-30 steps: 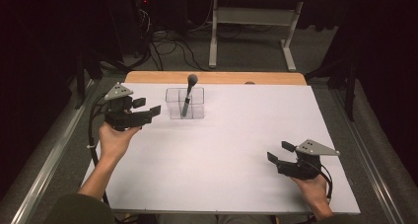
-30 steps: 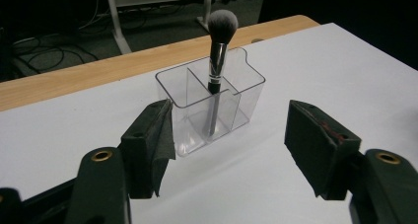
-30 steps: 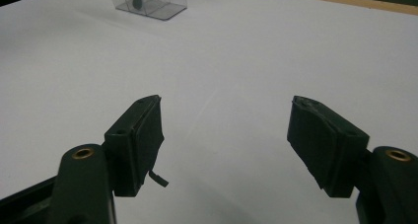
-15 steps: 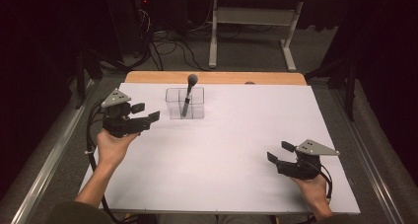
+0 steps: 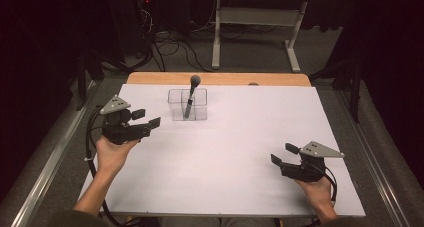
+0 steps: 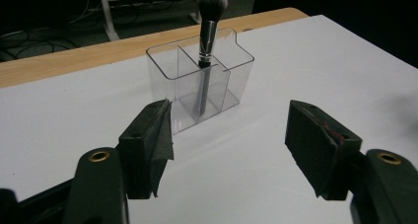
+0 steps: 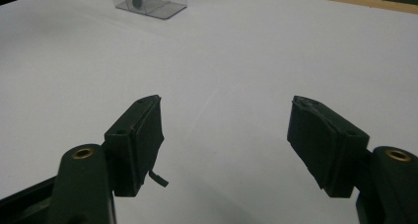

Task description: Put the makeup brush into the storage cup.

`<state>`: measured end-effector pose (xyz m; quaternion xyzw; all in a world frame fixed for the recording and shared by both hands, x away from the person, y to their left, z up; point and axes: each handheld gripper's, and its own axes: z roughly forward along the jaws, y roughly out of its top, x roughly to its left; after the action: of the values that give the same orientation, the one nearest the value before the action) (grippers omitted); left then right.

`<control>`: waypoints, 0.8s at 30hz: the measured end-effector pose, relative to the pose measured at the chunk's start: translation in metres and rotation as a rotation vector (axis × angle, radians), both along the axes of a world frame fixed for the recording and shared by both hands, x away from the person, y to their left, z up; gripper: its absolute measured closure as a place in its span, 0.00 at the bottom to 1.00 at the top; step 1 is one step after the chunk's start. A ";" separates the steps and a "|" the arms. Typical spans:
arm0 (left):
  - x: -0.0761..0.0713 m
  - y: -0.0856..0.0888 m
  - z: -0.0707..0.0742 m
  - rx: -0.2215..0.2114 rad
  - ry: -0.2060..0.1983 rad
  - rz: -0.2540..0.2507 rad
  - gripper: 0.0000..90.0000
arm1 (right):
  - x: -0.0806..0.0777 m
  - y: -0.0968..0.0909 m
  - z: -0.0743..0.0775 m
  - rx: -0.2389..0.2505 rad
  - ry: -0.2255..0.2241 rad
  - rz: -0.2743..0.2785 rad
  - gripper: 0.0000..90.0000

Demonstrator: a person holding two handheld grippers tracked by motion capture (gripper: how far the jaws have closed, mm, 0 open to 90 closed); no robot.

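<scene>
A clear plastic organizer (image 5: 188, 105) with several compartments stands at the back left of the white tabletop (image 5: 235, 137). A makeup brush (image 5: 191, 93) stands upright in it, bristles up. My left gripper (image 5: 148, 117) is held left of the organizer, apart from it, open and empty. In the left gripper view the organizer (image 6: 182, 81) and brush (image 6: 209, 17) lie just beyond the open left gripper (image 6: 229, 120). My right gripper (image 5: 282, 153) rests low at the front right, open with nothing in it. The right gripper view has that gripper (image 7: 224, 110) over bare table, the organizer (image 7: 167, 2) far off.
A strip of wooden table edge (image 5: 220, 78) runs along the back of the white surface. Beyond it are dark floor, cables (image 5: 175, 52) and a metal table frame (image 5: 255, 27). Metal rails (image 5: 55, 152) flank the table on both sides.
My left gripper has drawn back a little toward the near edge, away from the organizer. The right gripper has not moved.
</scene>
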<state>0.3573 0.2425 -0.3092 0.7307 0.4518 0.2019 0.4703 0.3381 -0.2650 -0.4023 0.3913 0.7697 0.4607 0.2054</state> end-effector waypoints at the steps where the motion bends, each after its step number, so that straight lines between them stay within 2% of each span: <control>1: -0.001 0.000 -0.001 0.000 0.001 -0.001 0.38 | 0.000 0.000 0.000 0.000 0.000 0.000 0.35; 17: -0.009 0.002 -0.012 -0.015 0.024 -0.017 0.38 | 0.000 0.000 0.000 -0.003 -0.001 0.002 0.35; 24: -0.012 0.003 -0.016 -0.008 0.035 -0.014 0.38 | 0.000 0.000 0.000 0.000 0.000 0.002 0.35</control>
<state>0.3458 0.2460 -0.3255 0.7353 0.4557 0.1839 0.4667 0.3385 -0.2650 -0.4026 0.3906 0.7702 0.4607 0.2050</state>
